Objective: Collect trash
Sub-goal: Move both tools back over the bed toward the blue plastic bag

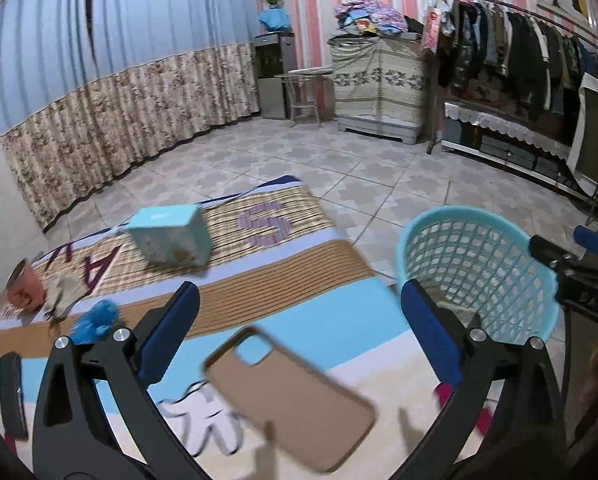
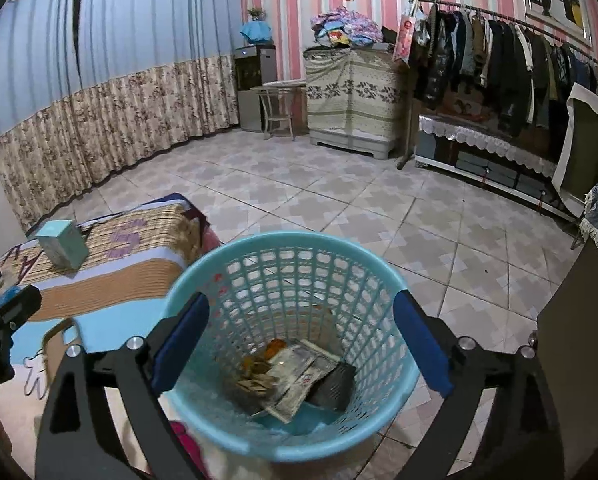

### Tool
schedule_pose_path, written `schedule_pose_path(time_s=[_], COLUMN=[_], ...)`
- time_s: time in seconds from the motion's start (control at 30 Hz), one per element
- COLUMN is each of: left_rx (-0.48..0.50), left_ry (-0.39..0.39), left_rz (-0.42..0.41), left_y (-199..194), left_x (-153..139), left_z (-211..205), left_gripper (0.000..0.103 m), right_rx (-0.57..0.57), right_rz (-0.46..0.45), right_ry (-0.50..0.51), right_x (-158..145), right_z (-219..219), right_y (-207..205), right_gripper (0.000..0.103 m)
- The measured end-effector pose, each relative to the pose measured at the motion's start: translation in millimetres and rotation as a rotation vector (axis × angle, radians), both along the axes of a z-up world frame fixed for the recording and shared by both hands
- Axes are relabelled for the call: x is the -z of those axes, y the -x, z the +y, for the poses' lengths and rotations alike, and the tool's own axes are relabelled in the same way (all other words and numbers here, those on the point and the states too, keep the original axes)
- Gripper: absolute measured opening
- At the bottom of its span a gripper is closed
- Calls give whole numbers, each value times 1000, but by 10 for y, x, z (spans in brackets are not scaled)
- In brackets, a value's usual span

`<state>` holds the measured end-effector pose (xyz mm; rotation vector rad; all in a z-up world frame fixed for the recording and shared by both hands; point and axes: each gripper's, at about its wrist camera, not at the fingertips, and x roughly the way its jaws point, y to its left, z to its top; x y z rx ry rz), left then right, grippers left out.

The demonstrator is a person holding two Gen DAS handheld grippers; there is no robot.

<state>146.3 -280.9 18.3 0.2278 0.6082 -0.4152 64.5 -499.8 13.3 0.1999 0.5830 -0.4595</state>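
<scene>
left claw [image 1: 299, 324]: wide apart, nothing held, phone case [image 1: 289, 398] below
right claw [image 2: 301, 342]: apart, empty, over basket [image 2: 387, 280]
tip: grab crumpled scraps [image 1: 61, 294], skip the case imo

Ahead of me a clothes rack [image 2: 511, 52] lines the pink-striped wall, a cloth-draped cabinet [image 2: 353, 100] (bedding heaped on top) stands beside a small chair [image 2: 277, 110], and floral curtains [image 2: 99, 120] hang left.
</scene>
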Motion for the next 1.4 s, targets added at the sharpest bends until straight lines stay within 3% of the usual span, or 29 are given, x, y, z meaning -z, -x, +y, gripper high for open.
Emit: schedule_pose_path(time_s=[0.23, 0.4, 0.83, 0.97, 1.13, 1.4], left_rx=[-90, -166, -339, -358, -397, -442], left_ry=[2, -39, -46, -14, -58, -43], left_rz=[-2, -13, -11, 6, 32, 54], left_y=[62, 13, -391, -516, -685, -875], left_x=[-43, -60, -5, 75, 312, 404], left_z=[747, 1335, 2574, 2809, 3015, 3359], left_gripper=[97, 97, 97, 97, 97, 97], right_rx=[-79, -143, -263, -292, -347, -443], right_rz=[-57, -57, -6, 14, 43, 72], right_ry=[24, 20, 22, 24, 30, 32], right_x=[-264, -326, -138, -31, 81, 140], right_z=[622, 1065, 1949, 2159, 2481, 3054], right_y=[110, 22, -412, -581, -829, -1206], right_gripper=[94, 94, 94, 94, 94, 94])
